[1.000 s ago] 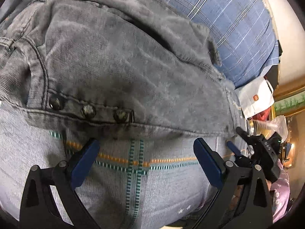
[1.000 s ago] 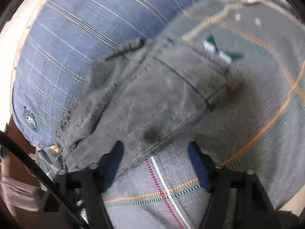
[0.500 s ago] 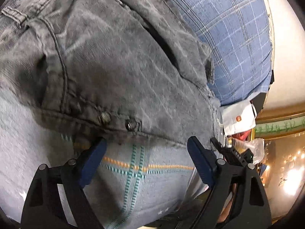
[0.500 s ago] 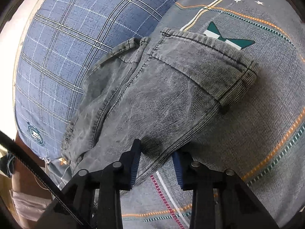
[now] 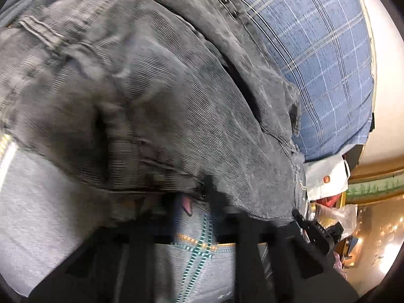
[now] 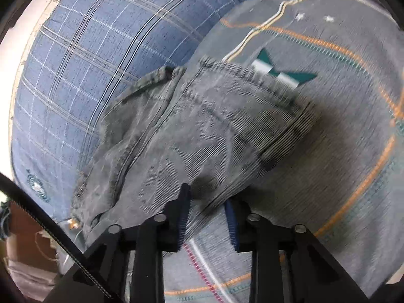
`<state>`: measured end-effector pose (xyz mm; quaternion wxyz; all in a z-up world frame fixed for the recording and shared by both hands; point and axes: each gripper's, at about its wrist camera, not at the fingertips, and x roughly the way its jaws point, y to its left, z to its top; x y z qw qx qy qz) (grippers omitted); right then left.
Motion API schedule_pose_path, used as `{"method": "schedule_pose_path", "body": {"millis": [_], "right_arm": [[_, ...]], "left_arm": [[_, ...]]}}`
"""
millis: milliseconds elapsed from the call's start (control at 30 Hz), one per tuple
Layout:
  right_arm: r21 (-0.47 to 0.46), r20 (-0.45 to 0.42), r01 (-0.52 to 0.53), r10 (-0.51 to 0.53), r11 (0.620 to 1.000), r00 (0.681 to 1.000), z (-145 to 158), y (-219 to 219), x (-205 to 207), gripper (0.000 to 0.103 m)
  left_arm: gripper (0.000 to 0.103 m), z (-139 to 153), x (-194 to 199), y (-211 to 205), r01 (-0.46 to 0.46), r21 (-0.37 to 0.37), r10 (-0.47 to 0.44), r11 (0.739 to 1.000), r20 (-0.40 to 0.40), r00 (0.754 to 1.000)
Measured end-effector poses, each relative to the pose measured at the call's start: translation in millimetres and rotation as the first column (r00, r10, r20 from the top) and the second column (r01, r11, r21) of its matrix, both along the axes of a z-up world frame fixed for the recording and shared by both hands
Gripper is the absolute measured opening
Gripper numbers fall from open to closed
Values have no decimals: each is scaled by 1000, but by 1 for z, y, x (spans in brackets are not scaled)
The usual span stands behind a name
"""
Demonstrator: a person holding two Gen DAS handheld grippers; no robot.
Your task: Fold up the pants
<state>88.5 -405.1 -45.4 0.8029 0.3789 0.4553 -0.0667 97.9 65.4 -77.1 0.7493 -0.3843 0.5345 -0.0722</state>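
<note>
Grey denim pants (image 6: 192, 136) lie folded on a grey patterned bedspread (image 6: 341, 151), partly over a blue plaid pillow (image 6: 101, 63). In the left wrist view the pants (image 5: 151, 101) fill the frame, blurred and lifted. My left gripper (image 5: 186, 202) is shut on the near waistband edge of the pants; its fingers are mostly hidden under the cloth. My right gripper (image 6: 207, 212) has its blue pads (image 6: 184, 217) narrowed on the near edge of the pants, with cloth between them.
The blue plaid pillow (image 5: 323, 75) lies behind the pants. A white bag (image 5: 325, 176) and cluttered items sit at the right in the left wrist view. The bedspread (image 5: 38, 214) has orange and teal stripes. A black cable (image 6: 45, 222) crosses the lower left.
Both grippers went from open to shut on the near edge of the pants. The left gripper now lifts the waistband, which bunches toward the camera. The right gripper's hold continues.
</note>
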Motion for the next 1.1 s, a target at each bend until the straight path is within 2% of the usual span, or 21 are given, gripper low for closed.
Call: {"method": "schedule_pose_path", "body": {"millis": [67, 200, 333, 400, 500, 567, 633, 667, 700, 733, 767, 833, 867, 900, 933, 967, 1000, 1100], "right_arm": [[-8, 29, -17, 17, 1000, 999, 7, 1, 0, 3], [-56, 93, -80, 85, 995, 992, 34, 11, -9, 2], [8, 57, -87, 86, 996, 995, 42, 6, -40, 2], [-26, 53, -92, 93, 995, 994, 44, 10, -61, 2], [-54, -26, -89, 88, 995, 996, 22, 22, -68, 2], [-44, -115, -97, 92, 994, 989, -3, 25, -57, 3], [-5, -93, -89, 88, 996, 992, -5, 23, -60, 8], [-18, -66, -76, 75, 997, 995, 2, 22, -63, 12], [-70, -33, -58, 56, 996, 998, 13, 22, -66, 16], [-102, -15, -48, 47, 994, 999, 19, 22, -66, 33], [-134, 24, -36, 39, 990, 999, 28, 23, -69, 46], [-183, 72, -24, 38, 983, 997, 42, 29, -75, 47], [-244, 94, -25, 49, 970, 994, 52, 36, -77, 47], [-308, 101, -25, 59, 951, 993, 60, 45, -80, 49], [-354, 103, -23, 64, 935, 993, 67, 48, -83, 61], [-410, 118, -15, 70, 912, 991, 76, 58, -89, 76], [-437, 134, -12, 78, 899, 988, 81, 63, -96, 81], [-454, 128, -35, 104, 890, 986, 81, 75, -110, 83]], "left_arm": [[7, 3, 0, -2, 12, 11, -12, 1000, 17, 1000], [6, 30, -13, -3, 20, 75, -25, 997, 60, 998], [5, 60, -44, 0, 45, 136, -57, 990, 85, 995], [6, 65, -61, 3, 60, 178, -80, 982, 106, 991], [5, 35, -66, 6, 72, 187, -81, 980, 37, 996], [5, 4, -60, 9, 74, 146, -73, 987, -16, 997], [6, -1, -62, 17, 55, 99, -54, 994, -11, 998], [6, 4, -61, 18, 59, 98, -59, 993, 3, 998], [8, 10, -63, 17, 62, 119, -65, 991, 24, 998], [10, 17, -65, 15, 64, 156, -73, 986, 51, 996], [14, 23, -68, 10, 72, 200, -88, 977, 72, 993], [20, 33, -75, -5, 77, 308, -117, 948, 115, 986], [26, 40, -81, -15, 70, 383, -140, 921, 156, 978], [37, 45, -85, -25, 60, 445, -158, 893, 187, 970], [46, 50, -90, -32, 54, 493, -178, 868, 208, 962], [62, 54, -96, -40, 46, 533, -198, 845, 231, 953], [69, 58, -104, -47, 30, 562, -212, 826, 261, 942], [69, 70, -122, -70, 1, 642, -278, 767, 331, 902]]}}
